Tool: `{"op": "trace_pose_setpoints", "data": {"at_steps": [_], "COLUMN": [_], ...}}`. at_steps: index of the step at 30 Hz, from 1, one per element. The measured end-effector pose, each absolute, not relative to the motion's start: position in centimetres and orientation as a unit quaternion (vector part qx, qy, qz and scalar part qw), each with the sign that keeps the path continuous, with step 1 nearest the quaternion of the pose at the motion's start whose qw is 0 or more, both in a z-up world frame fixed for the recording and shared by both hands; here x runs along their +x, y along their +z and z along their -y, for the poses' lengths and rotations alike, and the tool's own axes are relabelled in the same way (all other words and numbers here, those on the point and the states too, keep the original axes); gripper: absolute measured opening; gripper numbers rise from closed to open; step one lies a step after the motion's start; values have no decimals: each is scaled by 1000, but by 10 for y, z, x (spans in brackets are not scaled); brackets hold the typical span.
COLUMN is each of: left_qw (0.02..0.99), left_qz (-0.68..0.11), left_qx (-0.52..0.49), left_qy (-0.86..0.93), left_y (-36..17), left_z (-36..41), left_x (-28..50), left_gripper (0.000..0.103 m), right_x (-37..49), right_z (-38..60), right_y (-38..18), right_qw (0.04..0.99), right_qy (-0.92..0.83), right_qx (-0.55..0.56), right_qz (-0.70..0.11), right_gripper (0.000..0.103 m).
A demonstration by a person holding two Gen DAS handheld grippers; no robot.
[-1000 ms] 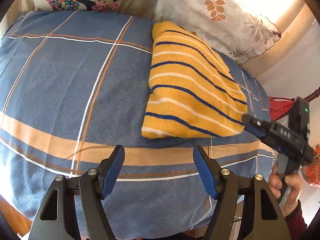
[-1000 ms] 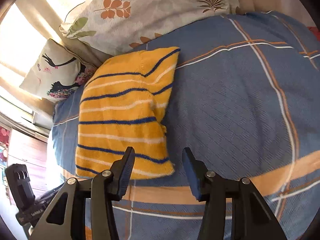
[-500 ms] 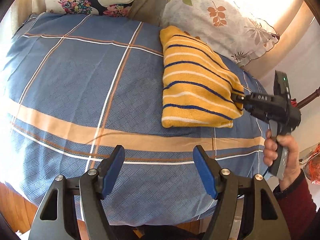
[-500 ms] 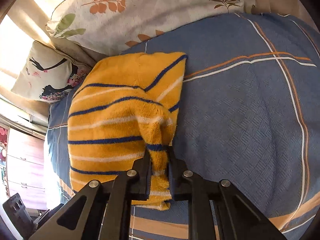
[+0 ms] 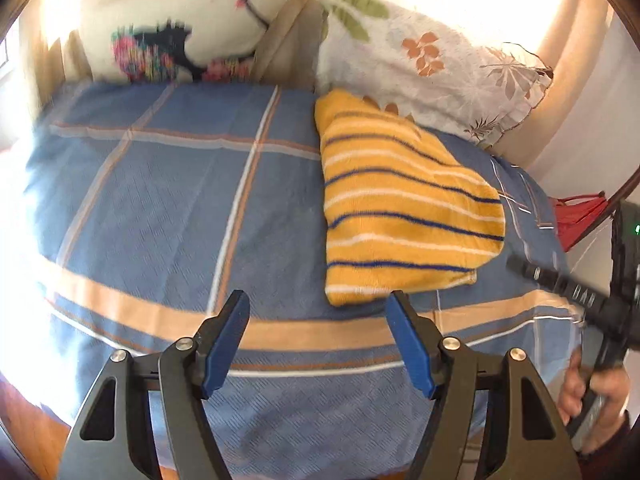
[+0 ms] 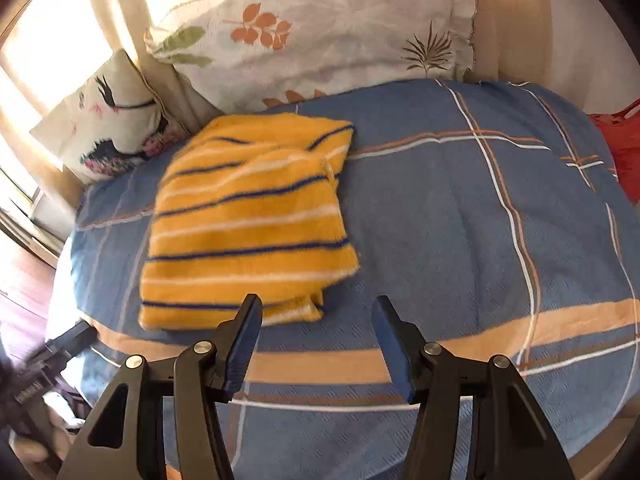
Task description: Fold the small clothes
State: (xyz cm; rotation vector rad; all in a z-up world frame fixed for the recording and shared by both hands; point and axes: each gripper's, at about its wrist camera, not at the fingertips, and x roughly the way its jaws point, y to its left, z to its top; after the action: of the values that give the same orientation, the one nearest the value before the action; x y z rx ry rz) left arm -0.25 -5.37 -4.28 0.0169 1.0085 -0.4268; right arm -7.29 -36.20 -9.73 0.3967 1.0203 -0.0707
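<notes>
Yellow striped sweater [image 6: 248,232] sits folded just ahead of both grippers' fingers; right gripper [image 6: 316,340] is opening with nothing between them, left gripper [image 5: 318,336] spread and empty.

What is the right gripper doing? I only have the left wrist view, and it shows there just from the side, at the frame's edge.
Observer: In the right wrist view the right gripper has its jaws opening with nothing between them. Only the blue checked bedcover shows through the gap.
Operator: Does the yellow striped sweater lie flat on that side?
Observer: Not quite. The yellow striped sweater has a lumpy edge where its layers end on the side towards the open bedcover, and a small flap pokes out from under its near corner, just beyond the gripper's fingers.
</notes>
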Motion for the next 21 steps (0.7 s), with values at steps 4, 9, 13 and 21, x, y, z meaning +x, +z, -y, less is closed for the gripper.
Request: {"op": "trace_pose_setpoints", "data": {"at_steps": [4, 9, 13, 21], "left_qw": [910, 950, 960, 923], "left_qz": [-374, -273, -252, -366], "left_qx": [57, 66, 58, 77], "left_qy": [-170, -132, -104, -87], "left_y": [-12, 32, 58, 6], "left_z": [60, 56, 55, 70], "left_x": [-29, -64, -73, -62], "left_gripper": [70, 103, 103, 103], "right_x": [-99, -130, -146, -151], "right_z": [352, 354, 352, 324], "right_y": [-121, -113, -87, -90], "right_qw": [838, 846, 867, 862], "right_qy": [-50, -67, -79, -66], "right_qx": [164, 171, 163, 138], "right_qz": [-519, -501, -465, -483], "right_gripper": [62, 62, 63, 69]}}
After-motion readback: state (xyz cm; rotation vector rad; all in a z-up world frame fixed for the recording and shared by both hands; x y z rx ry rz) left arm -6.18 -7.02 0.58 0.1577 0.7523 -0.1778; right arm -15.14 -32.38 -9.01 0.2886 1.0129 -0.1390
